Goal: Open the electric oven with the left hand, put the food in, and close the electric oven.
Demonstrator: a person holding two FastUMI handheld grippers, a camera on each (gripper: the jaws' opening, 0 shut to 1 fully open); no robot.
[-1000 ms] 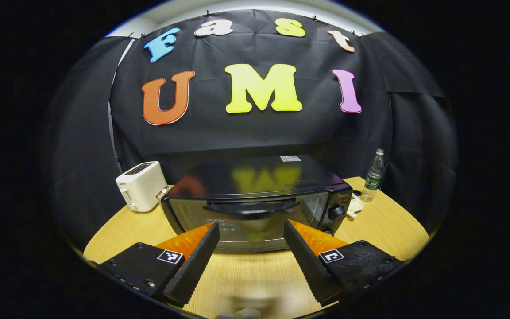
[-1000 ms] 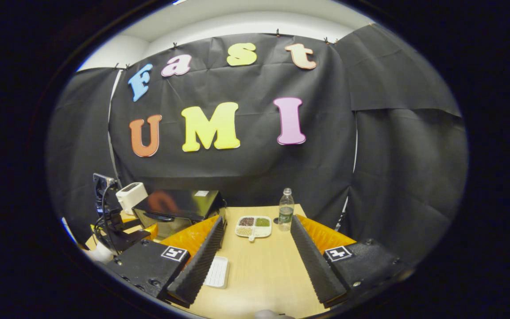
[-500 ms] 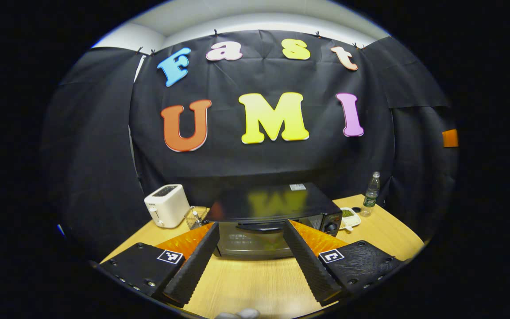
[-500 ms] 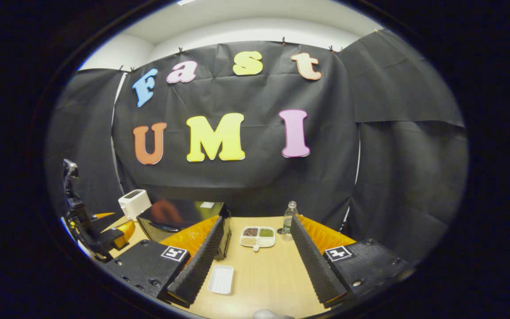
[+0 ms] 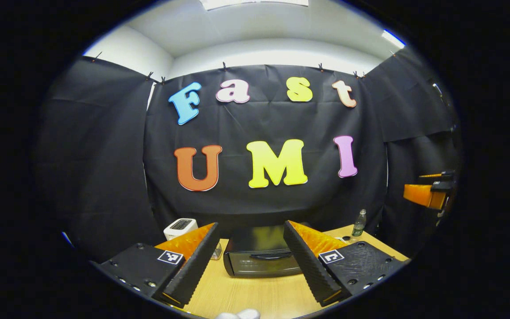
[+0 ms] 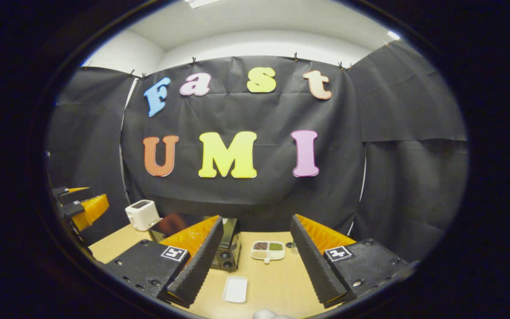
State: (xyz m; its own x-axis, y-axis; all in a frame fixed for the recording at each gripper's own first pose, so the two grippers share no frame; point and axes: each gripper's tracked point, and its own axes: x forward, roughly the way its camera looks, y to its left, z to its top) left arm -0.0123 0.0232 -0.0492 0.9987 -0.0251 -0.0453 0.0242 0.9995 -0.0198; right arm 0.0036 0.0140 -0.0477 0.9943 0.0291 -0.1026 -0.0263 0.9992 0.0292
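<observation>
The black electric oven stands on the wooden table with its glass door up and closed, seen some way off in the left gripper view. My left gripper is open and empty, held high and well back from the oven. In the right gripper view the oven is partly hidden behind one finger. A divided white plate of food lies on the table to the oven's right. My right gripper is open and empty, far above the plate.
A white toaster stands left of the oven, a water bottle to its right at the back. A small empty white tray lies on the table nearer me. Each gripper appears at the edge of the other's view.
Both grippers have drawn back and risen away from the table, so the oven and plate look smaller. The oven door has stayed closed and both grippers have stayed open.
</observation>
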